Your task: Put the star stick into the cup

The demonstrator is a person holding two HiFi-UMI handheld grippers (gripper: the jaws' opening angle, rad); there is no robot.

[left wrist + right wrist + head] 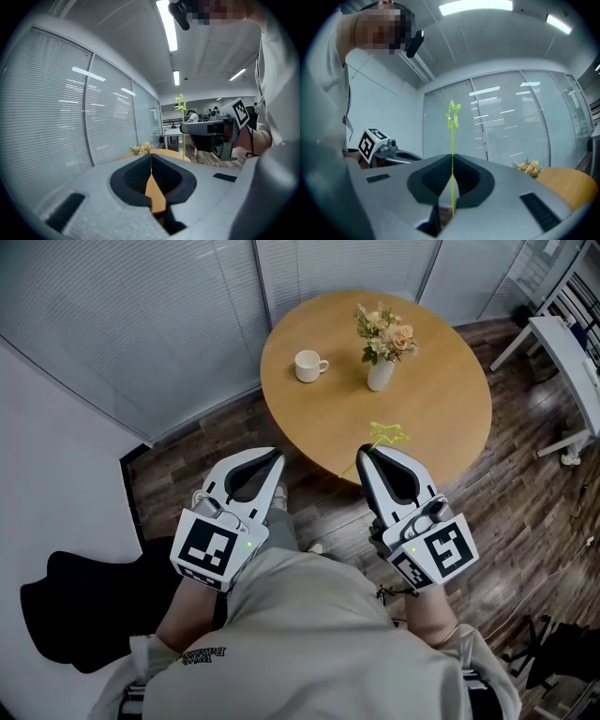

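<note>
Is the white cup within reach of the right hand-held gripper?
Probably yes. The right hand-held gripper holds the star stick at the edge of the table; bare wood lies between it and the cup, with the vase off to the right.

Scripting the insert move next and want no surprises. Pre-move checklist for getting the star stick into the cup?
1. Grip: right gripper shut on star stick: ok.
2. Stick straight along the jaws, star end outward: ok.
3. Cup upright on table, mouth open: ok.
4. Stick over cup: not ok, it is at the near table edge.
5. Vase apart from cup: ok.
6. Left gripper shut, empty: ok.
</note>
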